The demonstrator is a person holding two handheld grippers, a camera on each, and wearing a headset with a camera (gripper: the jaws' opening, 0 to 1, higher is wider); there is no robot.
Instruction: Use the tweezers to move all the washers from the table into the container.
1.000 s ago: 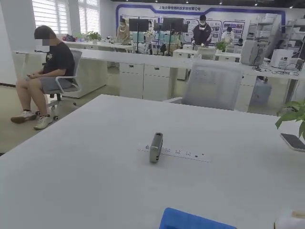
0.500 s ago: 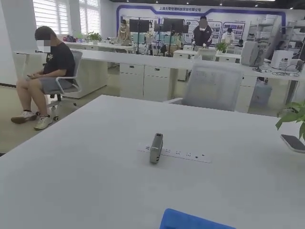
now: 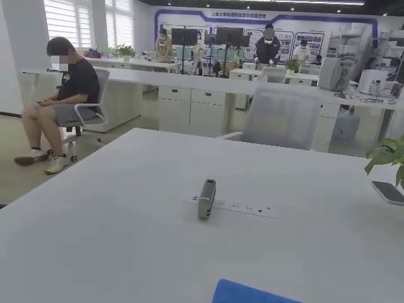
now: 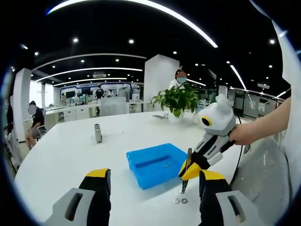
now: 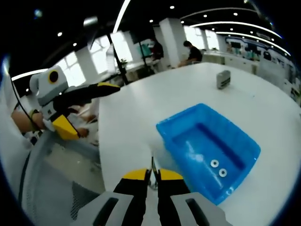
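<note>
In the left gripper view my left gripper (image 4: 155,187) is open, nothing between its jaws. In from the right comes my right gripper (image 4: 189,170), shut on thin tweezers (image 4: 184,182) whose tips point down at two small washers (image 4: 180,201) on the white table. Just beyond stands the blue container (image 4: 153,162) with a washer (image 4: 165,165) in it. In the right gripper view my right gripper (image 5: 153,176) pinches the tweezers (image 5: 152,165) beside the container (image 5: 188,125), which holds two washers (image 5: 218,168). The left gripper (image 5: 87,107) hovers open at the left.
A grey block (image 3: 206,197) lies on a white power strip (image 3: 243,205) mid-table. A phone (image 3: 388,192) and a potted plant (image 3: 386,154) are at the right edge. The container's corner (image 3: 252,293) shows near me. A grey chair (image 3: 281,117) stands beyond the table; a person (image 3: 60,101) sits at the left.
The head camera has tilted up a little. A pale object at the lower right corner of the head view has dropped out of the picture. The things on the table have not moved.
</note>
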